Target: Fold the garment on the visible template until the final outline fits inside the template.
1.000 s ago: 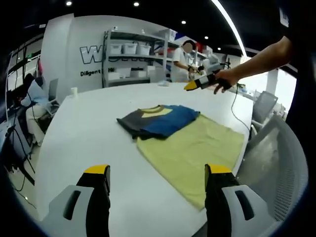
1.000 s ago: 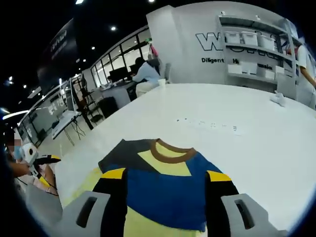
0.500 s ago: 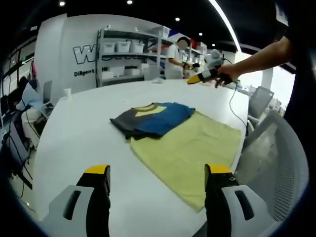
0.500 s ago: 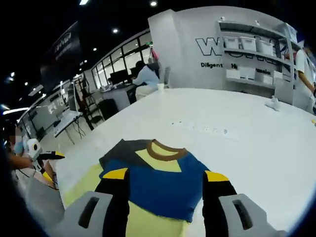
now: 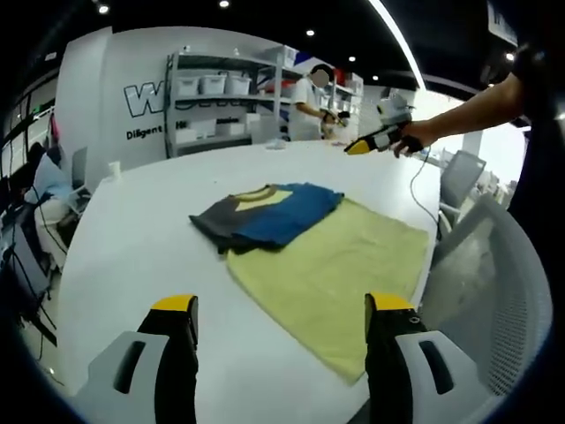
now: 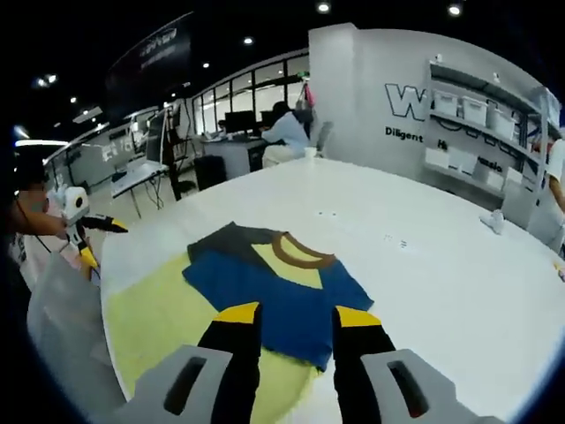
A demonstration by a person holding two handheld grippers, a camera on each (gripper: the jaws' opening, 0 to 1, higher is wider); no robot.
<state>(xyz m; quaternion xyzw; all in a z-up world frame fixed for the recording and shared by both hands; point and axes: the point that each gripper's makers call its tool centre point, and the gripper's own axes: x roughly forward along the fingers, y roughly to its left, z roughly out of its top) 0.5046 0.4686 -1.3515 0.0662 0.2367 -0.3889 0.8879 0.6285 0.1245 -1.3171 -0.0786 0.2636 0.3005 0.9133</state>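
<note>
The folded garment point(image 5: 265, 215) lay on the yellow template point(image 5: 331, 274), well ahead of the left gripper point(image 5: 281, 309), jaws spread, empty. The right gripper point(image 6: 296, 315) hovered above it, narrowly parted, empty.

Folded blue-grey-yellow garment point(image 5: 267, 213) point(image 6: 275, 281) lies flat, overlapping yellow-green template point(image 5: 331, 269) point(image 6: 168, 318) far end.

Left gripper view: looks forward between own jaws from well back, across the white table point(image 5: 141, 230) toward the shelving wall. Right gripper view: held nearer, above the folded garment point(image 6: 274, 283), facing the same wall. Shared: garment point(image 5: 265, 212), yellow template point(image 5: 344, 274), table.
</note>
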